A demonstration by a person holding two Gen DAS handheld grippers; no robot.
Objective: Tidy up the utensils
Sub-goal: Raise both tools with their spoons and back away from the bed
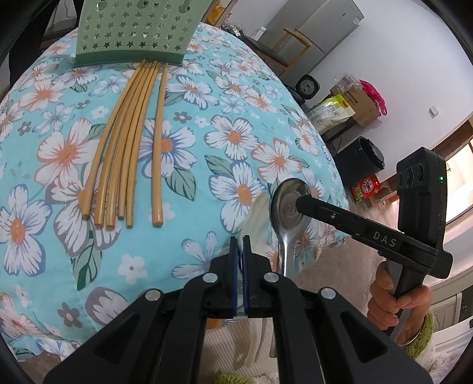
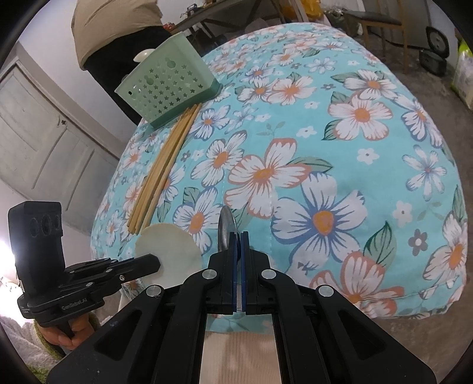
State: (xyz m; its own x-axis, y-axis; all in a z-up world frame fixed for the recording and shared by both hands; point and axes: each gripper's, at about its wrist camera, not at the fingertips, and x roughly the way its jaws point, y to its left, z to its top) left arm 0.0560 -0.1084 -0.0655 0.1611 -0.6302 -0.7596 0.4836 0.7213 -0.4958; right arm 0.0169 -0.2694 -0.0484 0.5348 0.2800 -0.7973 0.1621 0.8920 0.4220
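Note:
A green perforated basket (image 1: 130,32) stands at the far edge of the floral tablecloth (image 1: 207,124); it also shows in the right wrist view (image 2: 168,85). Several wooden chopsticks (image 1: 127,153) lie in front of it, seen too in the right wrist view (image 2: 159,168). My left gripper (image 1: 241,245) is shut on a cream white spoon (image 1: 258,215), whose round bowl shows in the right wrist view (image 2: 168,254). My right gripper (image 2: 238,239) is shut on a metal spoon (image 2: 225,224); its shiny bowl shows in the left wrist view (image 1: 288,203). Both are held at the table's near edge.
A chair (image 1: 283,44) and a grey cabinet (image 1: 319,23) stand beyond the table. Boxes and bags (image 1: 348,109) sit on the floor to the right. A person (image 2: 115,29) stands behind the basket, beside a panelled door (image 2: 50,141).

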